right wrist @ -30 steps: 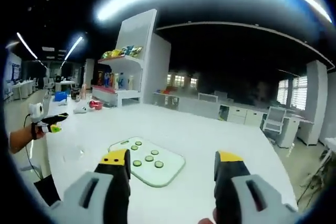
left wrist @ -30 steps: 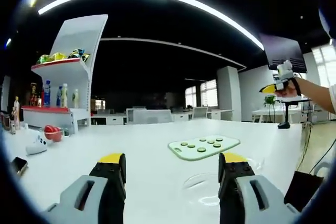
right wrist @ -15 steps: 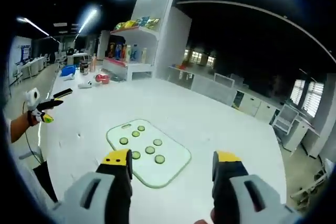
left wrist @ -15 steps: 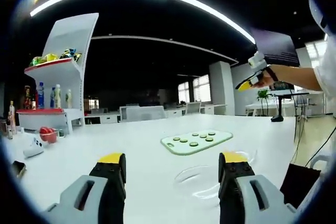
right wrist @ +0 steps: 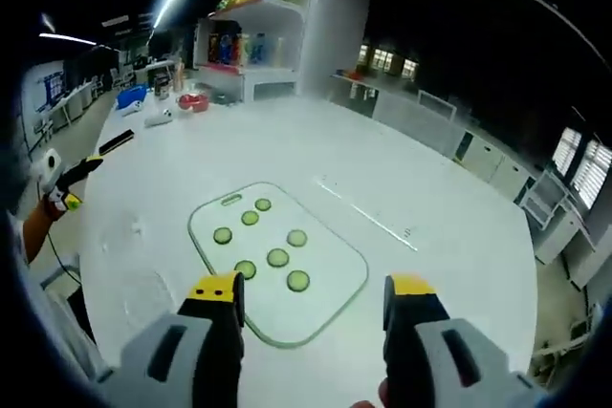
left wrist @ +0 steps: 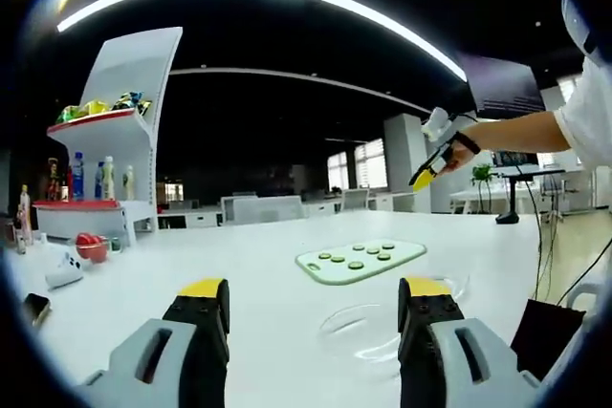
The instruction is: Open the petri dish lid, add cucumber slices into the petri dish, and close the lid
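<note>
The left gripper (left wrist: 313,308) hangs low over the broad white table (left wrist: 258,265), its yellow-tipped jaws apart with nothing between them. Just beyond its right jaw sits the clear round petri dish (left wrist: 368,327), lid on, close to the table's near edge. Farther out lies the pale green rounded cutting board (left wrist: 360,261) carrying six round green cucumber slices (left wrist: 356,265), with bare table all round it. The right gripper (right wrist: 313,295) is held high above that cutting board (right wrist: 277,260), jaws also apart and empty, the slices (right wrist: 277,257) spread out beneath. In the right gripper view the table's far edge runs along the right. At far left stands a white shelf unit (left wrist: 120,131) with bottles and snack packets, a dark open office behind
</note>
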A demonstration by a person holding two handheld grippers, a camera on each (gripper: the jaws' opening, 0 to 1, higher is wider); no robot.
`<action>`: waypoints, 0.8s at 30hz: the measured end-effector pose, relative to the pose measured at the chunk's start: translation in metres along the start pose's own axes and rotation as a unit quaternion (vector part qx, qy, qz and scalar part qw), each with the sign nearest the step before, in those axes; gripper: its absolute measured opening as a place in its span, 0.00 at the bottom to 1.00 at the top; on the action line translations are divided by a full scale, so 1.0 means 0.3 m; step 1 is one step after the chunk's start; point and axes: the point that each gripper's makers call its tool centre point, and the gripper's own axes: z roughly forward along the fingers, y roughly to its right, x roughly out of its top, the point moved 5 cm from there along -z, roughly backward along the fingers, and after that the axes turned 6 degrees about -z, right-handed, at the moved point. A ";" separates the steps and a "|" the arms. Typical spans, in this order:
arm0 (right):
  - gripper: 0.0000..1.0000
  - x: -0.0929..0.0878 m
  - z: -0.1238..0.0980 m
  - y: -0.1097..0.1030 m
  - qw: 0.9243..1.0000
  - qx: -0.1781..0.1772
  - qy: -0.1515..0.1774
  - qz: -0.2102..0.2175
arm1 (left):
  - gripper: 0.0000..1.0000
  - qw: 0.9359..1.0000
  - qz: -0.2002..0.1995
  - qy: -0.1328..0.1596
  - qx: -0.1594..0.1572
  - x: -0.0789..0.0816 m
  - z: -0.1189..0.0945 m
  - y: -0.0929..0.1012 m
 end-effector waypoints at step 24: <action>0.53 -0.077 0.237 -0.062 0.997 0.041 -0.071 0.011 | 0.72 1.000 0.012 0.000 0.011 0.004 -0.013 -0.005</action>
